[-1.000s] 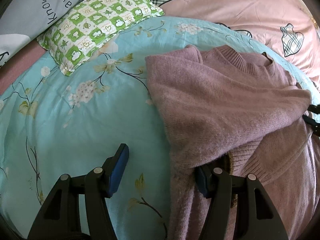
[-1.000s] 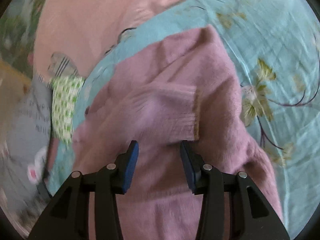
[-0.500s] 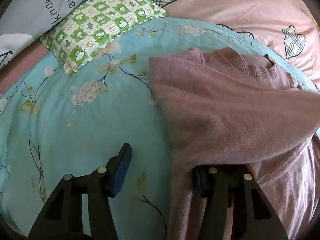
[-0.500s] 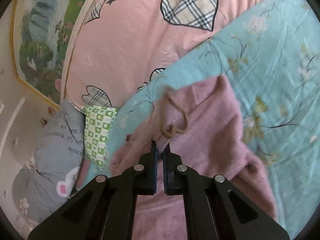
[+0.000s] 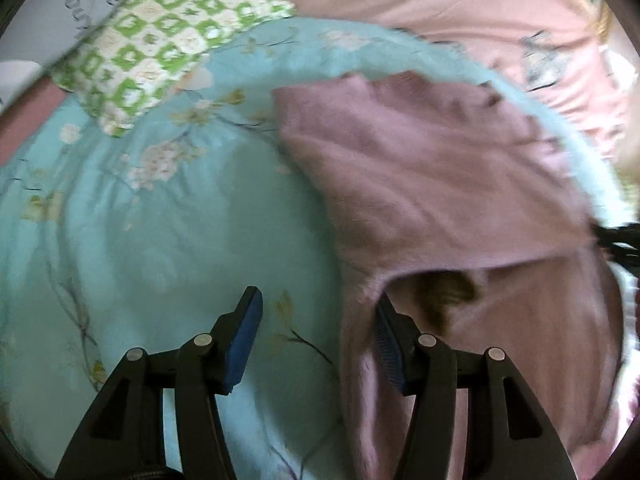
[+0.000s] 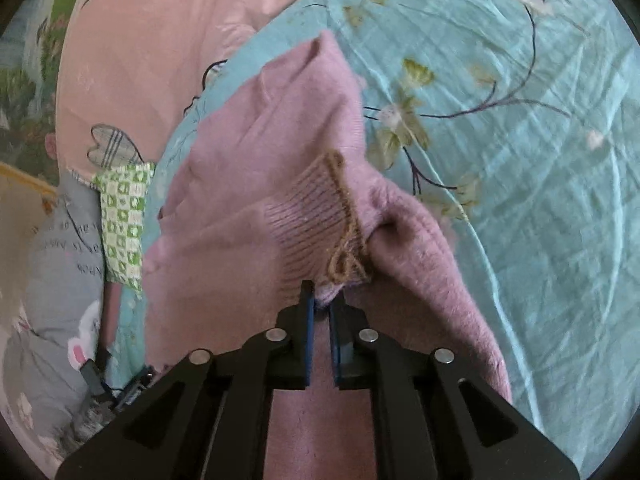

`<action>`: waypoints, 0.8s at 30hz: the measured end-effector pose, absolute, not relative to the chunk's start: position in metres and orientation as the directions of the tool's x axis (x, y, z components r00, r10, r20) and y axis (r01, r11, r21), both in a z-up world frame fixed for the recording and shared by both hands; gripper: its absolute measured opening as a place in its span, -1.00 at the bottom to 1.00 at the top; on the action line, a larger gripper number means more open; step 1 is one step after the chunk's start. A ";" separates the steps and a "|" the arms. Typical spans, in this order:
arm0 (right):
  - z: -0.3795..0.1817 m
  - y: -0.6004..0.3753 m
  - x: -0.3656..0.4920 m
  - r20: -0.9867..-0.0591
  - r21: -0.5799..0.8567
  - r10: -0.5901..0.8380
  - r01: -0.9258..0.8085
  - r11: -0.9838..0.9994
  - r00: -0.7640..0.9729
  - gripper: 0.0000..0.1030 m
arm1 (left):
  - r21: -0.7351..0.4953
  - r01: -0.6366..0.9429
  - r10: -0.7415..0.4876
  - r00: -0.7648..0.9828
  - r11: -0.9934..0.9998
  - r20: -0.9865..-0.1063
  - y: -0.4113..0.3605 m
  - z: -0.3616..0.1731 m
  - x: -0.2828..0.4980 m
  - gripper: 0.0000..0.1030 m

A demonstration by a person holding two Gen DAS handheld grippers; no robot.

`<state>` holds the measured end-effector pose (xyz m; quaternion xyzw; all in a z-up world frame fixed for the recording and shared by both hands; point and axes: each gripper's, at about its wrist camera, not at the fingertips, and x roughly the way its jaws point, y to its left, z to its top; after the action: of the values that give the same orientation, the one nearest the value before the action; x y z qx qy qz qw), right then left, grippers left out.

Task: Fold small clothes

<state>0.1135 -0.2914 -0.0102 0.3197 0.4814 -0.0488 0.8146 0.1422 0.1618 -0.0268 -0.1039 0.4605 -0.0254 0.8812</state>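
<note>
While the right gripper (image 6: 320,304) has its fingers clamped on the sweater (image 6: 280,152) cuff, lying on the bed (image 6: 520,120) toward 12 o'clock, the thin pinch may slip; the left gripper (image 5: 316,320) gapes apart.

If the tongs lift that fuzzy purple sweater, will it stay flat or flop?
Probably flop: the purple sweater already sags in soft folds where the right tongs pinch its ribbed cuff. Its fuzzy knit likely grips rather than slips. It looks light.
</note>
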 end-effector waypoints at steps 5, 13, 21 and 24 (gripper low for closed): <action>0.019 -0.271 0.107 -0.805 0.384 0.154 0.306 0.871 0.573 -0.71 | -0.334 -0.083 -0.223 0.591 0.939 -0.775 0.200 -0.007 0.176 0.46; 0.018 -0.219 0.134 -0.777 0.422 0.263 0.164 0.892 0.572 -0.71 | -0.465 -0.166 -0.329 0.507 0.869 -0.796 0.227 -0.038 0.280 0.51; -0.005 -0.188 0.163 -0.790 0.427 0.299 0.129 0.895 0.535 -0.70 | -0.393 -0.097 -0.279 0.553 0.914 -0.785 0.205 -0.038 0.305 -0.77; -0.009 -0.180 0.171 -0.791 0.424 0.303 0.120 0.898 0.533 -0.70 | -0.379 -0.126 -0.230 0.609 0.917 -0.759 0.208 -0.026 0.292 -0.83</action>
<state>0.1705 -0.1800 -0.0092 0.2197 0.4804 0.0540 0.8474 0.2919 0.2081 -0.0258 -0.2018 0.4414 -0.0298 0.8738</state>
